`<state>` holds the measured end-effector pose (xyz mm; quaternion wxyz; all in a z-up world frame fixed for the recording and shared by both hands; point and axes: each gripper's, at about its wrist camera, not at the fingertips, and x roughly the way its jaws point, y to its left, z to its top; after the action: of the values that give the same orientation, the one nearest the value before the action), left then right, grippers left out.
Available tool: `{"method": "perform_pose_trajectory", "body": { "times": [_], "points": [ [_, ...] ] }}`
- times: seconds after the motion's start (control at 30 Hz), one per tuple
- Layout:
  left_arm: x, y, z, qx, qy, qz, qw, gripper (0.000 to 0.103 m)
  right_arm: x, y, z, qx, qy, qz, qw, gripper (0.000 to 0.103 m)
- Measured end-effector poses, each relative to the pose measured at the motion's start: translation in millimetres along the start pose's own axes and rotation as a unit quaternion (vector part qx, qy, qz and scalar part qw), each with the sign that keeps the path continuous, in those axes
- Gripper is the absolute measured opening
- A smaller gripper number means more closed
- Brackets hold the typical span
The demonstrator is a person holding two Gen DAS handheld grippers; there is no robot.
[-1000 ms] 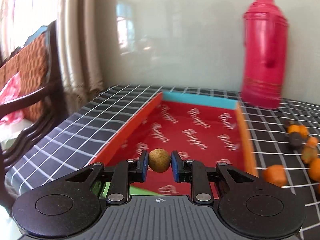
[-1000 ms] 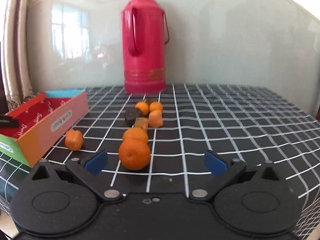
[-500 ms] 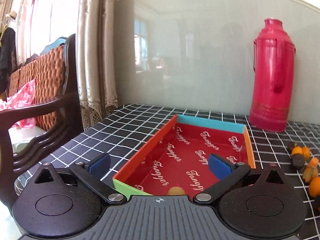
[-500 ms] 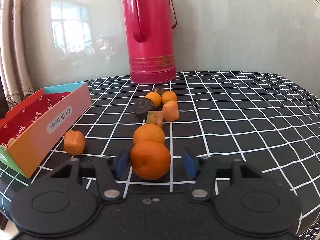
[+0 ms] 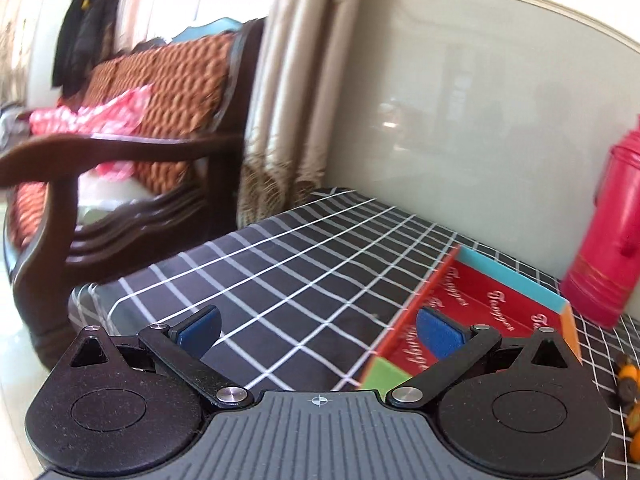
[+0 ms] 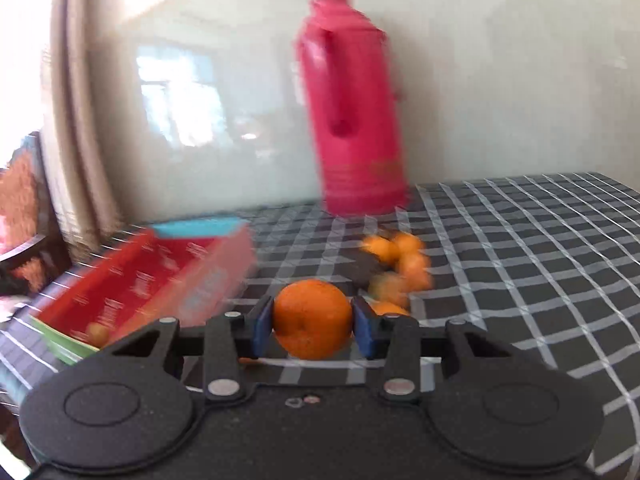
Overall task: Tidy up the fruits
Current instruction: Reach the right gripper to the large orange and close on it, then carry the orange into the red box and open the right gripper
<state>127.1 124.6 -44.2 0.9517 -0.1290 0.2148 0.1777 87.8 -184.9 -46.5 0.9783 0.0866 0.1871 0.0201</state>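
A: Where's the orange rn?

B: Right gripper has it. Jaws just closed in, blue pads pressing it on both sides, fruit dead centre between the tips, hanging above the checked cloth.

A: And the rest?

B: Pile of small fruits just behind the held one, in front of the red thermos. Red box off to its left, w/ a small brownish fruit near the front corner.

A: Left gripper?

B: Jaws spread wide, nothing between them. It hangs over the cloth, box's near-left corner just by its right pad. Pic's blurry tho.
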Motion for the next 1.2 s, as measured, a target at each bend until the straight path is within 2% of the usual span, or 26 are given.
{"method": "perform_pose_trajectory", "body": {
  "times": [0.17,0.3,0.6,0.73,0.8,0.87,0.93,0.97,1.0,1.1,1.2],
  "points": [
    [5,19,0,-0.015,0.004,0.016,0.9997,0.103,16,46,11,-0.041,0.0,0.068,0.997,0.034],
    [5,31,0,-0.016,0.001,0.03,0.9994,0.103,31,83,9,-0.083,0.014,0.104,0.991,0.034],
    [8,50,2,-0.021,0.001,0.048,0.9986,0.103,58,118,-12,-0.131,0.058,0.113,0.983,0.035],
    [9,49,2,-0.02,0.001,0.049,0.9986,0.103,42,113,-7,-0.126,0.03,0.119,0.984,0.05],
    [9,46,2,-0.016,0.001,0.046,0.9988,0.103,32,108,0,-0.121,0.007,0.114,0.986,0.06],
    [7,41,1,-0.01,-0.001,0.042,0.9991,0.103,23,99,6,-0.114,-0.013,0.103,0.988,0.076],
    [5,35,1,-0.002,-0.005,0.037,0.9993,0.103,16,88,12,-0.11,-0.029,0.084,0.99,0.084],
    [3,31,0,0.003,-0.008,0.035,0.9994,0.103,13,82,13,-0.109,-0.037,0.072,0.991,0.093],
    [1,27,0,0.008,-0.011,0.031,0.9994,0.103,9,76,15,-0.108,-0.046,0.057,0.991,0.098],
    [-7,14,-2,0.025,-0.023,0.013,0.9993,0.103,1,55,17,-0.106,-0.061,0.009,0.992,0.097],
    [-20,-5,-5,0.05,-0.041,-0.016,0.9978,0.103,-4,24,18,-0.058,-0.07,-0.042,0.995,0.097]
  ]
}}
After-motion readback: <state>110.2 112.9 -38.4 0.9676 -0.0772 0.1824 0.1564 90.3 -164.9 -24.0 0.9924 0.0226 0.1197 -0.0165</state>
